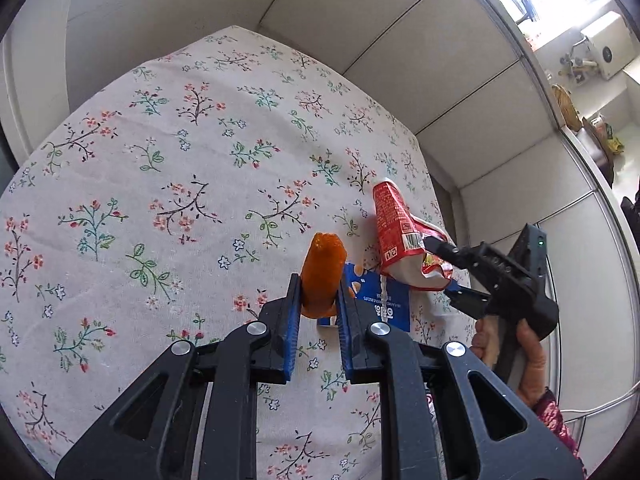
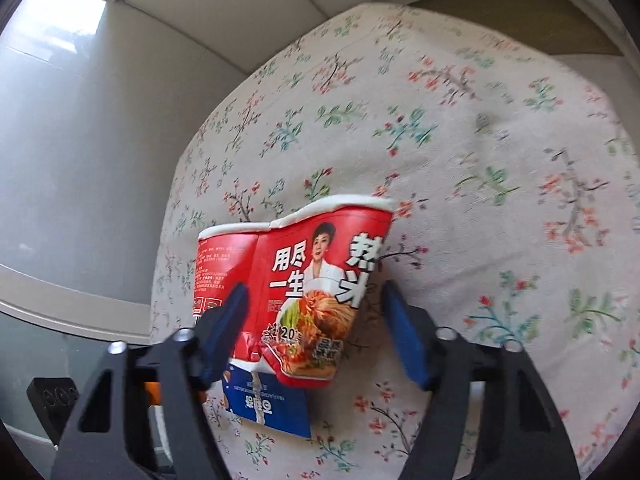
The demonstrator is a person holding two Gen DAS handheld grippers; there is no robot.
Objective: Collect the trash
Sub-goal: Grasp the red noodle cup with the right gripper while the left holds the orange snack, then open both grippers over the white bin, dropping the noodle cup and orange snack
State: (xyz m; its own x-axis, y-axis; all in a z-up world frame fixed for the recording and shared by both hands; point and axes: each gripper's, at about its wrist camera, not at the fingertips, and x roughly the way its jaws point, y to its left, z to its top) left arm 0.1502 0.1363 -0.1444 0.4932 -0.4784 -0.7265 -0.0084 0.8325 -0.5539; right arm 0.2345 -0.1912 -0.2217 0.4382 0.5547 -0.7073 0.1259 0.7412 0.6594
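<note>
The left gripper (image 1: pixel 318 300) clenches a piece of orange peel (image 1: pixel 321 276). The right gripper (image 2: pixel 312 328) straddles the crushed red paper noodle cup (image 2: pixel 296 280), pads not yet pressing, its length running away along the fingers. The cup lies on the flowered tablecloth (image 2: pixel 480 160), over a flat blue wrapper (image 2: pixel 268 404).

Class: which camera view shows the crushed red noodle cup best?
The right wrist view: the crushed red noodle cup fills the centre, its printed front readable. The left wrist view shows only its barcode side, smaller and off to the right.
</note>
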